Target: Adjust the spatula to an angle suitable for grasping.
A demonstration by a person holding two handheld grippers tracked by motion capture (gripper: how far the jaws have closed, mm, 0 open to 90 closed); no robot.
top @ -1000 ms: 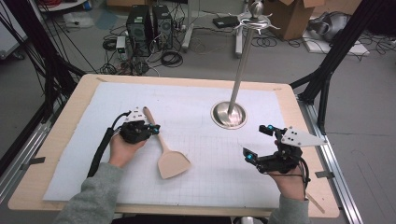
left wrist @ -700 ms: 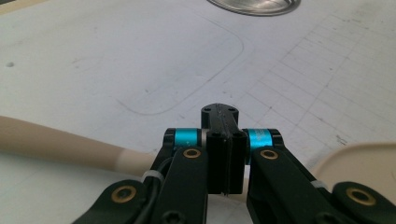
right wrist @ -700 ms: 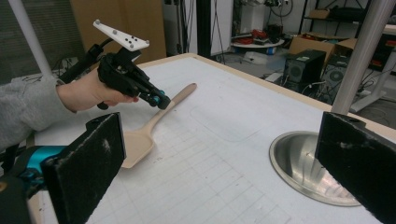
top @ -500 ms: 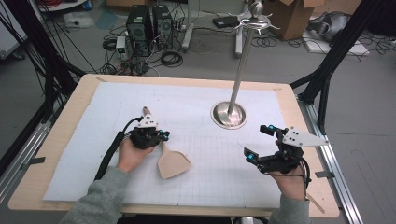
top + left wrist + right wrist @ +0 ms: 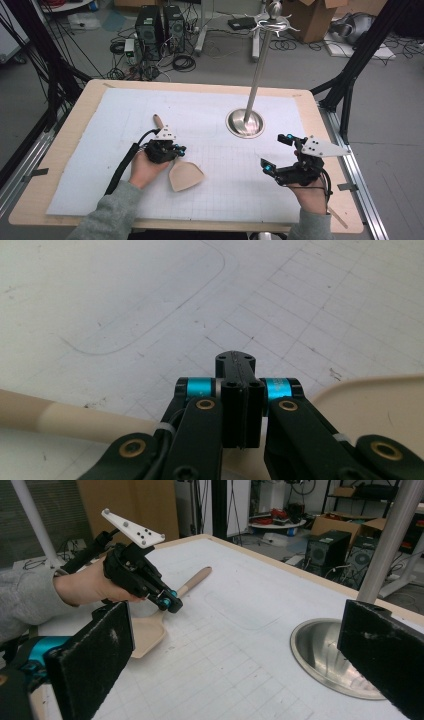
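Note:
A pale wooden spatula lies flat on the white gridded mat, handle pointing away from me. My left gripper hovers low over the spatula's neck with its jaws shut together and nothing between them. In the left gripper view the handle and the blade pass under the left gripper. My right gripper rests at the right of the mat, jaws wide open and empty. The right gripper view looks between the open right gripper at the left gripper and the spatula.
A metal stand with a round dished base and a tall pole rises at the back right of the mat, close to the right gripper's far jaw. The base is also in the right gripper view. Boxes, computers and cables lie on the floor beyond the table.
My left hand has slid to the right and slightly toward me, ending over the spatula's neck. The spatula and the right gripper have stayed put.

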